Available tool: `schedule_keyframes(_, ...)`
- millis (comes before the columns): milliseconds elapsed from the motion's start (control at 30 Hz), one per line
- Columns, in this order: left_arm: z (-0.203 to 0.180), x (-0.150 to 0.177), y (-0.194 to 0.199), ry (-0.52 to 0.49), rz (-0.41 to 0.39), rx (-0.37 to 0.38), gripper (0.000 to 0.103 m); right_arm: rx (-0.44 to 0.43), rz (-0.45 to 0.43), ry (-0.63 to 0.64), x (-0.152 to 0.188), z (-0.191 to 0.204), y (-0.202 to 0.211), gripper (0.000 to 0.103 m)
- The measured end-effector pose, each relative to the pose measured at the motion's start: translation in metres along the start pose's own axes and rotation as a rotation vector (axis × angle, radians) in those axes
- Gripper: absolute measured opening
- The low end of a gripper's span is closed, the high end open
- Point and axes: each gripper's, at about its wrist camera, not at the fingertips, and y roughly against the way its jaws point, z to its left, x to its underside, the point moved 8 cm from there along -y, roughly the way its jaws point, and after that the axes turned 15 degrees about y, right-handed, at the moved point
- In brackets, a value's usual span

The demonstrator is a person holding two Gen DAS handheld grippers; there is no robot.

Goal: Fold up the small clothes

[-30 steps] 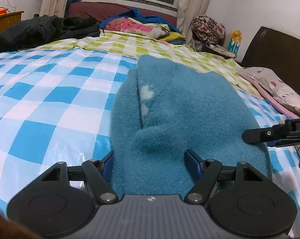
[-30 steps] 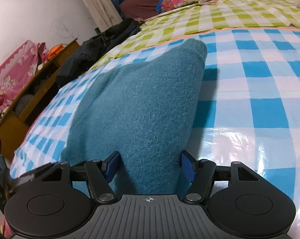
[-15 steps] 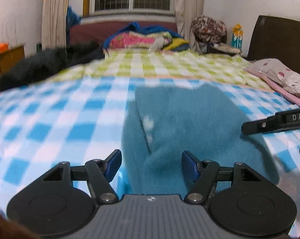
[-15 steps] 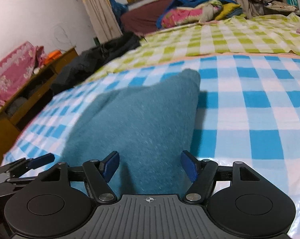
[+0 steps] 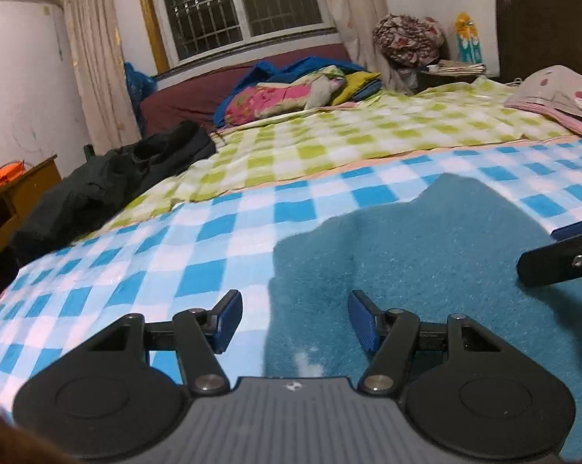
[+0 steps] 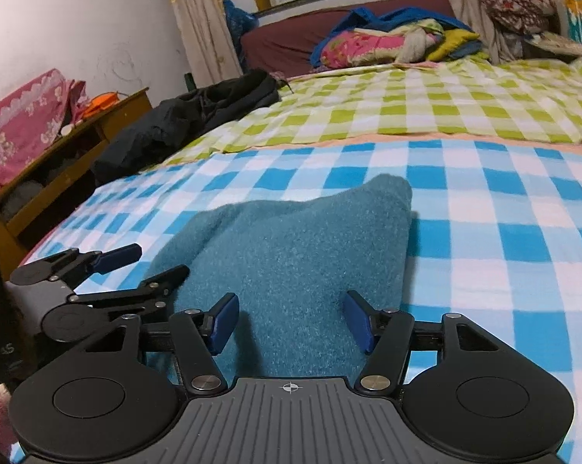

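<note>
A fuzzy teal garment lies folded flat on the blue-checked sheet. My left gripper hovers just above the garment's left edge. Its jaws are closing with the edge below the gap, and the blue pads touch nothing. My right gripper hovers over the near part of the same garment. Its jaws are closing too, pads clear of the cloth. In the right wrist view the left gripper shows at the left. The right gripper reaches into the left wrist view from the right edge.
A green-checked sheet covers the far half of the bed. Dark clothes are heaped at the bed's left edge, bright bedding under the window, and a pillow at the right. A wooden shelf stands at the left.
Both grippers have drawn back and risen off the garment, which bulged between their jaws a second ago. It now lies flatter and farther ahead. Both pairs of jaws stand a little narrower.
</note>
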Motion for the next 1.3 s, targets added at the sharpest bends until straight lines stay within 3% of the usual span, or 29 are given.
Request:
schedule_keyframes(333, 0.02, 0.009, -0.007, 0.073, -0.02, 0.051, 0.071, 0.062, 0.01, 0.056, -0.002, 0.019, -0.005, 0.062)
schedule_keyframes(500, 0.021, 0.005, 0.021, 0.083, -0.03, 0.075, 0.069, 0.014, -0.025, -0.041, 0.005, 0.011, 0.022, 0.061)
schedule_keyframes(700, 0.026, 0.017, 0.057, 0.102, -0.031, 0.125, 0.069, 0.051, -0.004, -0.024, 0.026, 0.017, 0.035, 0.062)
schedule_keyframes(1033, 0.034, 0.053, 0.1, 0.152, 0.059, 0.229, 0.069, 0.041, 0.01, -0.09, 0.056, 0.015, 0.055, 0.065)
schedule_keyframes(1200, 0.032, 0.071, 0.088, 0.133, 0.121, 0.21, 0.069, 0.025, 0.032, -0.126, 0.065, 0.017, 0.044, 0.069)
schedule_keyframes(1233, 0.031, 0.069, 0.086, 0.13, 0.118, 0.209, 0.069, 0.03, 0.034, -0.124, 0.064, 0.018, 0.044, 0.069)
schedule_keyframes(1300, 0.032, 0.062, 0.085, 0.115, 0.102, 0.198, 0.053, 0.025, 0.033, -0.116, 0.063, 0.02, 0.048, 0.069)
